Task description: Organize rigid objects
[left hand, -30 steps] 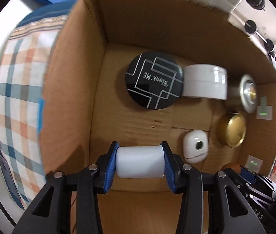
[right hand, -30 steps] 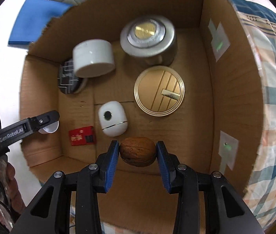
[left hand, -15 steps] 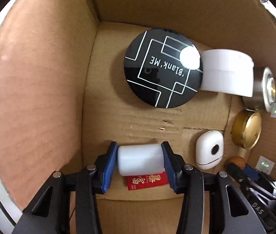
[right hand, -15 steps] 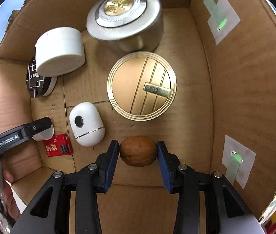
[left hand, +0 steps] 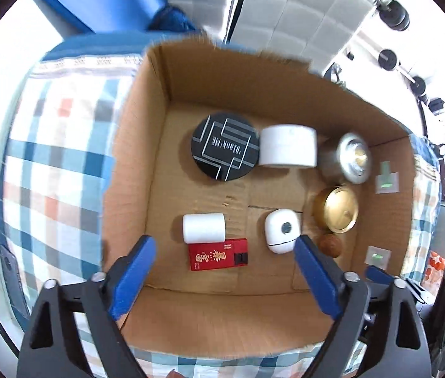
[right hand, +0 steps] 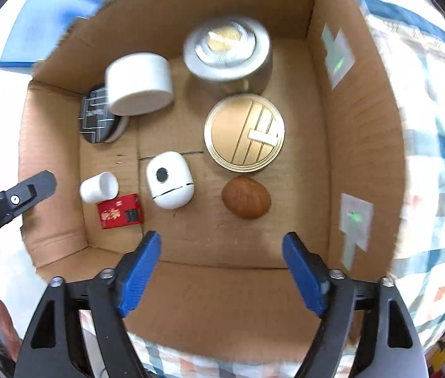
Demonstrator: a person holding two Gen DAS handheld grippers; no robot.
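Fingers point(left hand: 132, 271) of the left gripper point(left hand: 222, 277): spread wide, nothing between them, held above the near edge of the cardboard box point(left hand: 147, 145). Fingers point(right hand: 140, 264) of the right gripper point(right hand: 222, 267): likewise wide apart and empty, above the same box's near wall.

Box contents, all on the floor of the box:
- small white cylinder point(left hand: 203, 227), lying on its side near the left wall, touching the red packet point(left hand: 217, 254) just in front of it
- white oval case point(right hand: 170, 183), right of the packet
- walnut point(right hand: 246, 197), loose, in front of the gold tin point(right hand: 244, 132)
- silver tin point(right hand: 227, 52) at the far wall, blurred
- white round jar point(right hand: 139, 83) beside it, overlapping the black patterned disc point(left hand: 225, 146)

Box sits on a plaid cloth point(left hand: 49, 157).
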